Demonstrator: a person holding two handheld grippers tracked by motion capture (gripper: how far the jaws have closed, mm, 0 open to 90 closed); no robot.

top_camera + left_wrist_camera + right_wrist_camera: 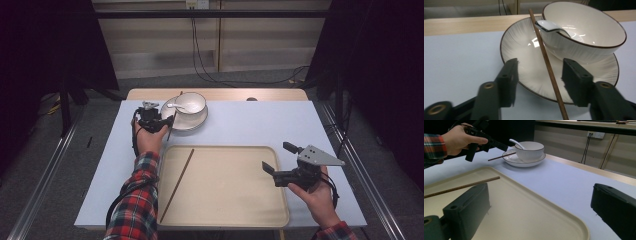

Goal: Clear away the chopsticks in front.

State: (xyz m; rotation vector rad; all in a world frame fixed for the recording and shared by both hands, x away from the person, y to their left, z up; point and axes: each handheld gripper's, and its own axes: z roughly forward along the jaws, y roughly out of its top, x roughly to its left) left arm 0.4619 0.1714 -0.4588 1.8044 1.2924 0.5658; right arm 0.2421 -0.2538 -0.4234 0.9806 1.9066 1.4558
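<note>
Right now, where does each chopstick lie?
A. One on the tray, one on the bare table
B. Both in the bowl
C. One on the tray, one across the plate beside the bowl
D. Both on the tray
C: one chopstick lies on the tray, the other chopstick rests across the plate beside the bowl, between the left gripper's open jaws.

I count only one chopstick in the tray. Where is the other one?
In the high view, the second chopstick is at the table's far left, leaning across the plate beside the bowl, between the open jaws of the left claw.
</note>
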